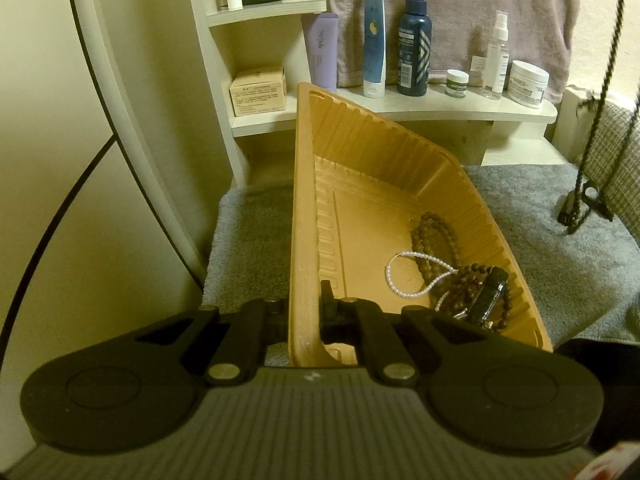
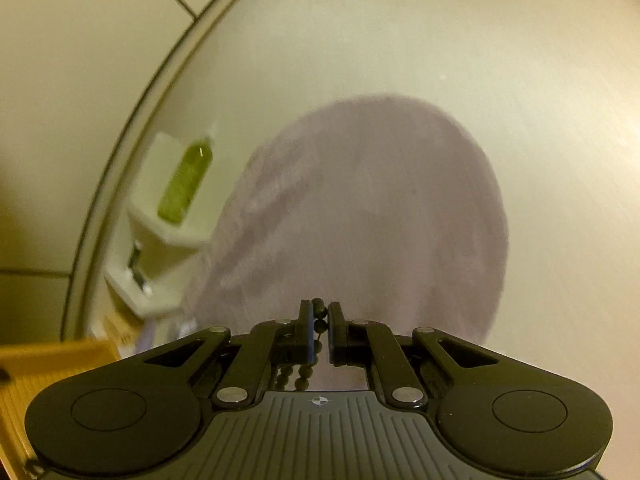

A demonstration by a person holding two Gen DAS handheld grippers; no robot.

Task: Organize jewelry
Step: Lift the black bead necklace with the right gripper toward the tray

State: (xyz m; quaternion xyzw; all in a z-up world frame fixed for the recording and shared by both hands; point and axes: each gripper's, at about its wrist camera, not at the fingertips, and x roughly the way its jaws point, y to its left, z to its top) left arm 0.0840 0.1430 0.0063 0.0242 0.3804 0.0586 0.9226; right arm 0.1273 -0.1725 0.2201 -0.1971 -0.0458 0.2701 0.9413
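the left hand-held gripper [image 1: 310, 308] is clamping tight on the near rim of the tan plastic tray [image 1: 360, 152], tilting it above the grey towel [image 1: 540, 248]. a brown bead bracelet [image 1: 434, 236], a white pearl strand [image 1: 404, 276] and a dark clasp piece [image 1: 490, 294] are lying in the tray's low right corner. the right hand-held gripper [image 2: 320, 330] is pinching a dark bead string [image 2: 319, 312], its beads dangling beneath, facing a blurred lilac towel [image 2: 360, 208].

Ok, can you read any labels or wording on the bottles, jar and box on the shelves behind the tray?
Nothing reads with certainty.
lavender tube: large vertical characters, too blurred to read.
blue tube: small print, unreadable.
dark blue bottle: label print too small.
white jar: dark print, blurred.
cardboard box: fine print, too small.
Right wrist view: no words.
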